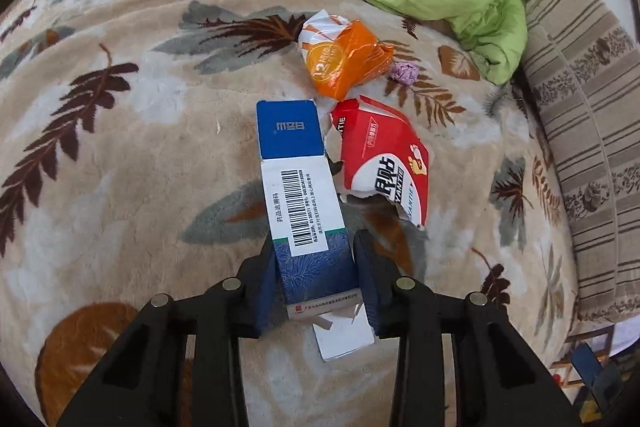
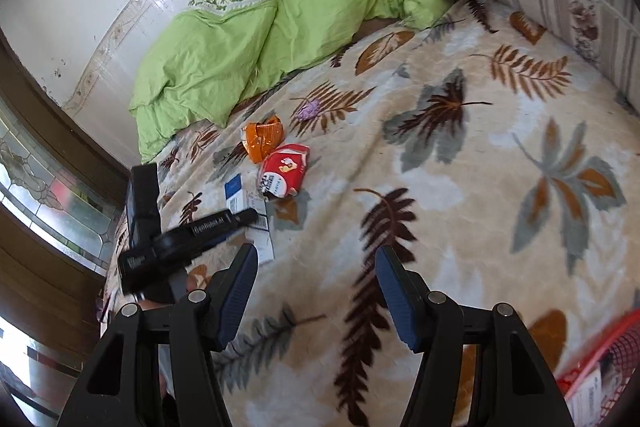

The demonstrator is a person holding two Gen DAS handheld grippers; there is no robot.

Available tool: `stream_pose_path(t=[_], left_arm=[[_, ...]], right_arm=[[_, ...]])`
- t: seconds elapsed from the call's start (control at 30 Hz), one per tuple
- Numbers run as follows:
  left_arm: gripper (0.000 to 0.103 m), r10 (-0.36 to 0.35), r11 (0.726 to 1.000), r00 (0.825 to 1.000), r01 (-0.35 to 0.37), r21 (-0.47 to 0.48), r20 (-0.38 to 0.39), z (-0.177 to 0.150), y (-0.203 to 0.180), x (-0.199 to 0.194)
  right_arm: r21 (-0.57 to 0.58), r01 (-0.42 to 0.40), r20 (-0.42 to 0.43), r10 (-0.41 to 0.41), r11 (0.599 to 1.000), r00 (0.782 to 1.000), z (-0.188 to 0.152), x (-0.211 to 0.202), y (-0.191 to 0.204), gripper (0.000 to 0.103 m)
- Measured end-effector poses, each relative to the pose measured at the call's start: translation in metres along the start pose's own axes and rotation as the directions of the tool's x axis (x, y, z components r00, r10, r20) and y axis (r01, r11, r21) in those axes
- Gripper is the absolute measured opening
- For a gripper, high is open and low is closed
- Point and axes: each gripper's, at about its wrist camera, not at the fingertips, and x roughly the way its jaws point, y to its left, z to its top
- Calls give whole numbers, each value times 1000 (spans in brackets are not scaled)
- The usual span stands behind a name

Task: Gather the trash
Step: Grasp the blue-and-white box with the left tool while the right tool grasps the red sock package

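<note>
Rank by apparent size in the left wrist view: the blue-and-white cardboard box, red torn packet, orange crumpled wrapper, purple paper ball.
1. blue-and-white cardboard box, nearest the camera, so possibly exaggerated
2. red torn packet
3. orange crumpled wrapper, close to the red one
4. purple paper ball

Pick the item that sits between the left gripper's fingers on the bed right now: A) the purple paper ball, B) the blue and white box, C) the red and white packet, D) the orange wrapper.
B: in the left wrist view the left gripper has its pads against both sides of the blue and white box, while the other three pieces lie beyond it on the blanket.
</note>
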Motion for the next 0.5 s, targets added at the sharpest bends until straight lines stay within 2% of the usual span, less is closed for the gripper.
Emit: stream_pose_path(t=[0.1,0.27,0.4,0.5], left_arm=[[34,13,1000,999,-13,1,29,4,10,-12],[34,6,1000,998,-5,-14,57,5,33,-35],[34,13,1000,998,-12,-21,57,5,45,-40],[34,32,999,997,-31,-8,64,5,48,-42]], right_arm=[[30,-43,-13,43,999,999,17,36,5,66],[47,-76,-91,80,996,993,39,109,12,68],[71,-66,-127,75,995,989,51,156,16,68],[65,-29,-130,38,997,991,56,180,20,68]])
